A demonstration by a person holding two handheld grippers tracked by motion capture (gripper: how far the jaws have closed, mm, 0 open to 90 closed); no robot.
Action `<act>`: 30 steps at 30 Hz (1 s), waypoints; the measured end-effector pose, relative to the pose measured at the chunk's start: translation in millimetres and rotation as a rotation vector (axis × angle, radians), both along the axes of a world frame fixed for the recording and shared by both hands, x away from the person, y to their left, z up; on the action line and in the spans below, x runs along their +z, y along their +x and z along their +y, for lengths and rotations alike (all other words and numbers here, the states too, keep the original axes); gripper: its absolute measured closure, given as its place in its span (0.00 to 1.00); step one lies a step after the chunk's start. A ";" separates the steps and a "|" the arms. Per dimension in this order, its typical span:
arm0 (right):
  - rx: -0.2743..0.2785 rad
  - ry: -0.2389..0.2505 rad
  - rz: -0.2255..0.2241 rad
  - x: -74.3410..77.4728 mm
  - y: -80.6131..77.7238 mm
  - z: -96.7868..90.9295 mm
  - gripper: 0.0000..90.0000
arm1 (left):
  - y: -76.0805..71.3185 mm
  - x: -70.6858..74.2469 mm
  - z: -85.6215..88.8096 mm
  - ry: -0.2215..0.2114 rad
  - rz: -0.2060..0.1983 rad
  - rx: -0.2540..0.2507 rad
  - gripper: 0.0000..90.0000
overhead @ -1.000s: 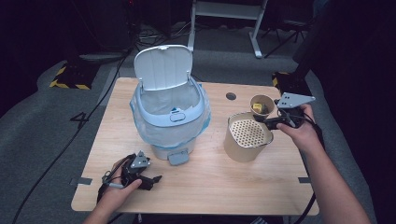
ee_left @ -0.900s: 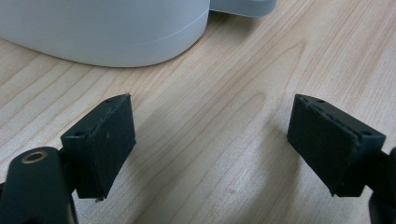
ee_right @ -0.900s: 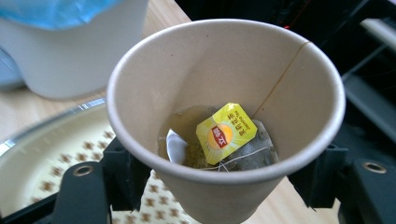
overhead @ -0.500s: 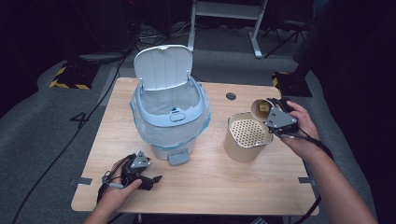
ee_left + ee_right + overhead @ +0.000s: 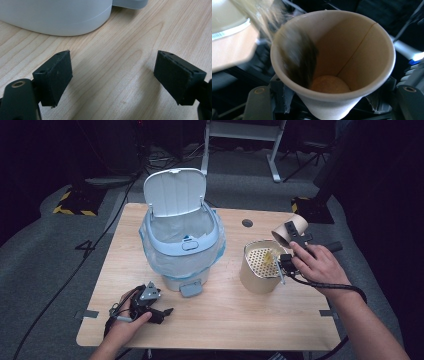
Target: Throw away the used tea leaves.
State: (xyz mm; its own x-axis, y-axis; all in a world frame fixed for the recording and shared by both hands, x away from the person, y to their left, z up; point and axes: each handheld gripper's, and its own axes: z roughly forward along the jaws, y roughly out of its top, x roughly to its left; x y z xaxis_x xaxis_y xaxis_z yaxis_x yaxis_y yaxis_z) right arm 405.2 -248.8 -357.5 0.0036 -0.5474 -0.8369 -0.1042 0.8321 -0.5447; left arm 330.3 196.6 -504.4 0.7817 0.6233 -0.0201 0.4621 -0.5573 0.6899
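Pale woodgrain table (image 5: 225,320); right gripper (image 5: 289,251) clamps a tilted conical paper cup (image 5: 342,62); left gripper (image 5: 113,80) gapes empty

The bench (image 5: 220,320) sits brightly lit from overhead while the room around it falls to near black. In the right gripper view the paper cup (image 5: 352,50) is sharp at its rim, but falling contents smear into motion blur at upper left. The left gripper view is soft, with faint shadows under the jaws.

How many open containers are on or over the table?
3. The lidded bin stands mid-table, lid up. The perforated canister stands to its right. The paper cup is tipped over that canister, clamped in the right gripper. None seem hidden.
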 end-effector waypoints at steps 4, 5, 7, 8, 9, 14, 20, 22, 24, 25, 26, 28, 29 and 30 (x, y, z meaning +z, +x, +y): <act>0.025 -0.175 -0.117 -8.5 -3.2 3.2 0.38 | 0.0 0.0 0.0 0.000 0.000 0.000 0.17; 0.032 -0.206 -0.143 -9.7 -4.3 4.0 0.38 | 0.0 0.0 0.0 0.000 0.000 0.000 0.17; 0.044 -0.252 -0.167 -11.0 -6.0 6.2 0.38 | 0.0 0.0 0.0 0.000 0.000 0.000 0.17; 0.041 -0.252 -0.160 -11.6 -6.0 6.4 0.38 | 0.0 0.0 0.0 0.000 0.000 0.000 0.17; 0.041 -0.263 -0.167 -11.9 -6.0 6.5 0.38 | 0.0 0.0 0.0 0.000 0.000 0.000 0.17; 0.053 -0.284 -0.198 -9.4 -7.7 7.1 0.38 | 0.0 0.0 0.0 0.000 0.000 0.000 0.17; 0.063 -0.297 -0.201 -9.9 -8.1 7.8 0.38 | 0.0 0.0 0.0 0.000 0.000 0.000 0.17; 0.062 -0.290 -0.195 -9.2 -8.0 8.0 0.38 | 0.0 0.0 0.0 0.000 0.000 0.000 0.17; 0.063 -0.264 -0.187 -8.1 -8.1 7.8 0.37 | 0.0 0.0 0.0 0.000 0.000 0.000 0.17; 0.064 -0.258 -0.182 -7.0 -8.2 7.9 0.37 | 0.0 0.0 0.0 0.000 0.000 0.000 0.17; 0.068 -0.234 -0.176 -6.3 -8.2 7.5 0.37 | 0.0 0.0 0.0 0.000 0.000 0.000 0.17; 0.065 -0.188 -0.158 -3.8 -9.2 7.2 0.37 | 0.0 0.0 0.0 0.000 0.000 0.000 0.17; 0.071 -0.160 -0.144 -1.5 -9.7 7.3 0.37 | 0.0 0.0 0.0 0.000 0.000 0.000 0.17; 0.074 -0.100 -0.112 0.9 -9.9 7.2 0.37 | 0.0 0.0 0.0 0.000 0.000 0.000 0.17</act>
